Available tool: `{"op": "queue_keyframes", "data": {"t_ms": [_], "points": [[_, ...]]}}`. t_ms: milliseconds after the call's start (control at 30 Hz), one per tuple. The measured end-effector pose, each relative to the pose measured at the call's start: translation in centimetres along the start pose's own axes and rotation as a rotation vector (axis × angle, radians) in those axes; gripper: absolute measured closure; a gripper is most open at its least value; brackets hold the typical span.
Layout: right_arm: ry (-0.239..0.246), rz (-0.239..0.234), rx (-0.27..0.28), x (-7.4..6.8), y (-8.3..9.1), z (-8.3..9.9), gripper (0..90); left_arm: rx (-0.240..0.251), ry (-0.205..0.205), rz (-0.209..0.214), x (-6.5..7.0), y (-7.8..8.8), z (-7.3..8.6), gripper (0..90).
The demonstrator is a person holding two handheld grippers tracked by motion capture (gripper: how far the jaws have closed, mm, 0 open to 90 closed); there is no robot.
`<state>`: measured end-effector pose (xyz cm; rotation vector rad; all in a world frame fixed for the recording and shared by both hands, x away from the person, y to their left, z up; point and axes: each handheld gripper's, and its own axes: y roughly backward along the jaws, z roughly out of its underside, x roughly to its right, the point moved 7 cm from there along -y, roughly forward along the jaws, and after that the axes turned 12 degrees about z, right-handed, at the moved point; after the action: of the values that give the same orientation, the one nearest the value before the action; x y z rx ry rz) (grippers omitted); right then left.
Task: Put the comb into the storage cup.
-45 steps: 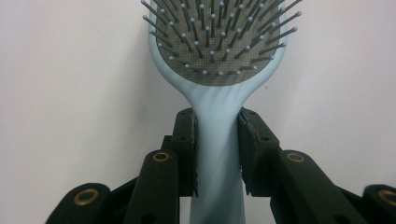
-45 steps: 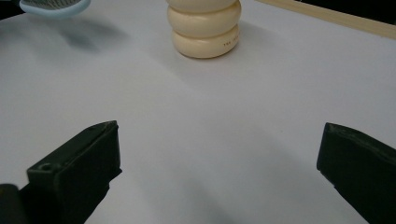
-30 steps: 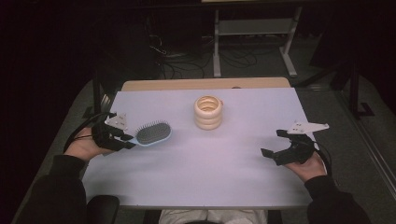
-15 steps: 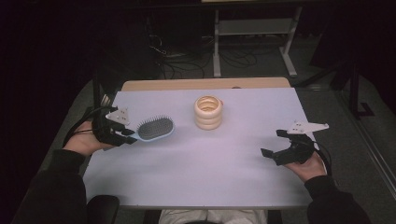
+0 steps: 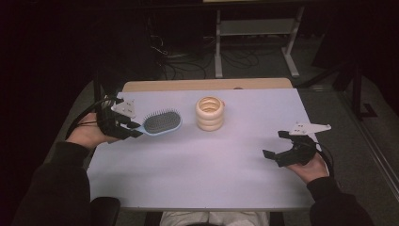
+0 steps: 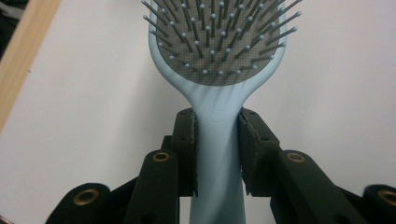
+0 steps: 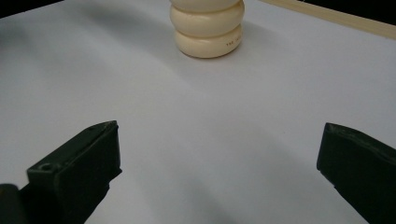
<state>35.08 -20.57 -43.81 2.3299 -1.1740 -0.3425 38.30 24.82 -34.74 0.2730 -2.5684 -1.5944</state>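
Note:
A light blue hairbrush (image 5: 162,122) with a grey bristle pad hangs above the left part of the white table (image 5: 202,165), bristles up. My left gripper (image 5: 133,130) is shut on its handle; in the left gripper view the two pads (image 6: 187,149) press the handle of the hairbrush (image 6: 217,140) from both sides. A stack of three cream rings (image 5: 210,113) stands upright near the table's middle back. My right gripper (image 5: 276,144) rests at the right side of the table, open, with nothing between its jaws. The cream rings (image 7: 207,25) stand ahead of it in the right gripper view.
A wooden strip (image 5: 207,84) runs along the table's far edge. Behind it, on the dark floor, are cables and a metal stand (image 5: 254,28). The person's sleeves come in at the bottom corners.
My left gripper has lifted the hairbrush off the table and carried it slightly away from the person. The right gripper has stayed where it was.

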Motion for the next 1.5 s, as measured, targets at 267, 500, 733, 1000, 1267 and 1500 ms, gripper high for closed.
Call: {"op": "queue_keyframes", "data": {"t_ms": [267, 500, 733, 1000, 1267, 1500], "points": [[-0.004, -0.003, 0.005, 0.1, 0.1, -0.2, 0.0, 0.006, -0.035, -0.010, 0.0, 0.1, -1.7, 70.0], [-0.006, -0.005, 0.018, 0.1, 0.4, -0.6, 0.0, 0.020, -0.060, -0.025, 0.0, 0.6, -3.2, 70.0], [0.006, -0.016, 0.008, 0.2, 0.6, -1.1, 0.0, 0.025, -0.070, -0.037, -0.1, 1.1, -4.6, 70.0], [0.021, -0.032, 0.018, 0.0, 0.9, -2.2, 0.0, 0.074, -0.081, -0.030, -0.4, 1.4, -6.4, 70.0], [0.045, -0.056, 0.042, -0.7, 1.5, -3.4, 0.0, 0.123, -0.099, -0.039, -0.6, 1.0, -8.5, 70.0], [0.068, -0.071, 0.045, -1.3, 1.5, -4.3, 0.0, 0.158, -0.109, -0.046, -0.6, 0.4, -9.6, 70.0]]}}
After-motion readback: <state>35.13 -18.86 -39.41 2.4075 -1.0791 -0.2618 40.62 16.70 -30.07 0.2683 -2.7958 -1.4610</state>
